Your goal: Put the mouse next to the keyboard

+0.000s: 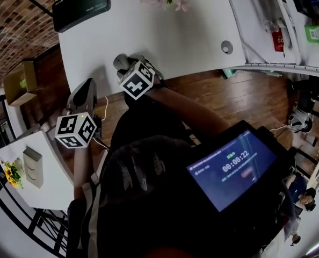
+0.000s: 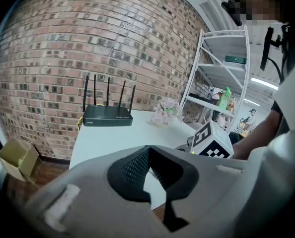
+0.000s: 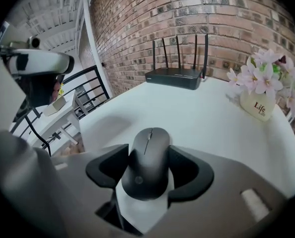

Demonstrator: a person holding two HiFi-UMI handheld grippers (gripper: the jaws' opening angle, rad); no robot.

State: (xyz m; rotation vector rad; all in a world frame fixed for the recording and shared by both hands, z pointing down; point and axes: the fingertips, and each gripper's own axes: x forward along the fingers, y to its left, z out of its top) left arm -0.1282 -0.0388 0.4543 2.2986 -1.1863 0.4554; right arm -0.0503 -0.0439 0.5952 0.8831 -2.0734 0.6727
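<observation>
Since the mouse (image 3: 148,155) looks light, rigid and smooth-shelled, its flanks seem the surest hold. The right claw (image 3: 150,175) pinches it there, at the near edge of the white table (image 3: 207,118). The left claw (image 2: 148,168) is pressed together, empty. No keyboard shows.

A: Both your grippers have pale grey shells, and your left gripper (image 2: 148,171) shows black ribbed pads (image 2: 131,168) lining its jaws.
B: Same on your right gripper (image 3: 148,175). Each carries a white cube (image 1: 76,130) with black square markers, and a thin white cable (image 1: 105,107) hangs by the left.
A: You wear a dark top (image 1: 143,128), and a black device with a blue screen (image 1: 232,168) showing white digits sits on your chest
</observation>
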